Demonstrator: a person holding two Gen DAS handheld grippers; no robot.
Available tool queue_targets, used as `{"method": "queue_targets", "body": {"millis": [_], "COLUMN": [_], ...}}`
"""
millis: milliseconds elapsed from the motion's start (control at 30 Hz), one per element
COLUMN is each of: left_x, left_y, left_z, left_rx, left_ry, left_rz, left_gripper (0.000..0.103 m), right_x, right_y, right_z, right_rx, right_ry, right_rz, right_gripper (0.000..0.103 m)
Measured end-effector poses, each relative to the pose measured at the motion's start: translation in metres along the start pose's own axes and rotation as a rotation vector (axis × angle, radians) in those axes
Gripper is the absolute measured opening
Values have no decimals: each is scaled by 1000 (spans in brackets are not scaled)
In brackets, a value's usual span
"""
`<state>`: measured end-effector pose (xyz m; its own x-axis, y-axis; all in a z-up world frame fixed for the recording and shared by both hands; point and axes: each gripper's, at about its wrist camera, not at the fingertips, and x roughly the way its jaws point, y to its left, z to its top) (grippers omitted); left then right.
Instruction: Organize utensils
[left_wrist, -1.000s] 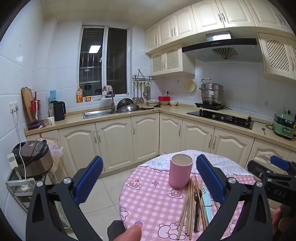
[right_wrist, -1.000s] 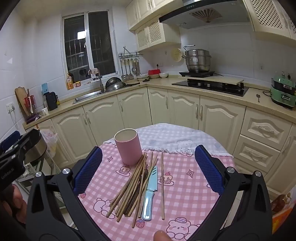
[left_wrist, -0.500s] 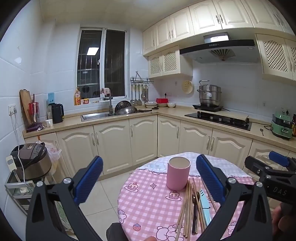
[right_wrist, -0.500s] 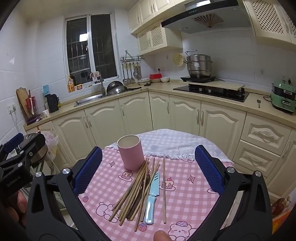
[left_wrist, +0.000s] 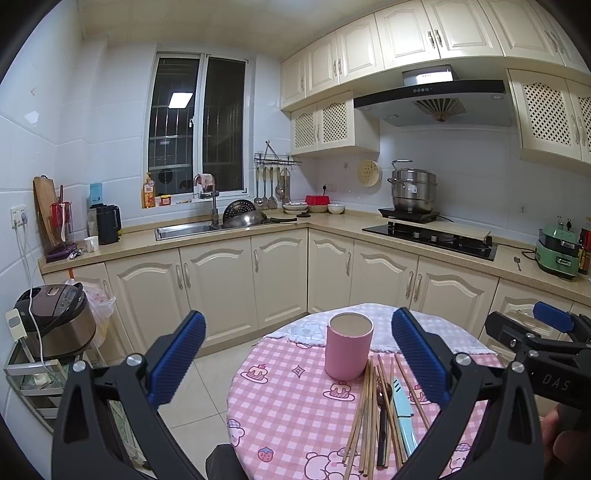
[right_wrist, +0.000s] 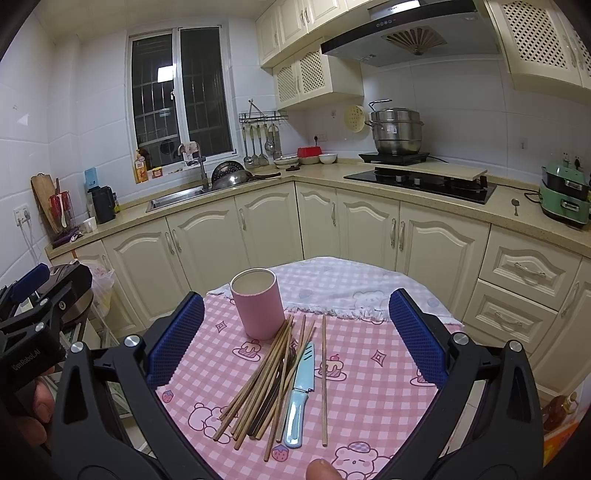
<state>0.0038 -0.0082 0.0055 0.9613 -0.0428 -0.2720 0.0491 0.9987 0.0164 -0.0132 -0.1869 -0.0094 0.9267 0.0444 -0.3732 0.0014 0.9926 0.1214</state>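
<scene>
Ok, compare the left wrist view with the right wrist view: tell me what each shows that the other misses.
Only the left wrist view shows the rice cooker whole on its rack, and the right claw at its edge. Only the right wrist view shows the single chopstick lying apart beside the blue knife, and the cabinet drawers. Both show the pink cup upright on the checked tablecloth, the chopstick pile, and open claws.

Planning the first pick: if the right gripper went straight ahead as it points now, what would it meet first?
Probably the pink cup, or the chopsticks beside it; the open right gripper hangs above the table, so depth is unclear.
</scene>
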Motion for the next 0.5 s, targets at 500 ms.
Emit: {"method": "queue_targets", "body": {"millis": [500], "left_x": [5], "left_y": [-6], "left_z": [-2], "left_rx": [18], "left_ry": [4], "left_rz": [-6], "left_gripper": [99], "right_x": [2], "right_y": [-4], "right_z": [-1], "right_rx": [-1], "right_ry": [6], "right_rz": [-5], "right_gripper": [98]}}
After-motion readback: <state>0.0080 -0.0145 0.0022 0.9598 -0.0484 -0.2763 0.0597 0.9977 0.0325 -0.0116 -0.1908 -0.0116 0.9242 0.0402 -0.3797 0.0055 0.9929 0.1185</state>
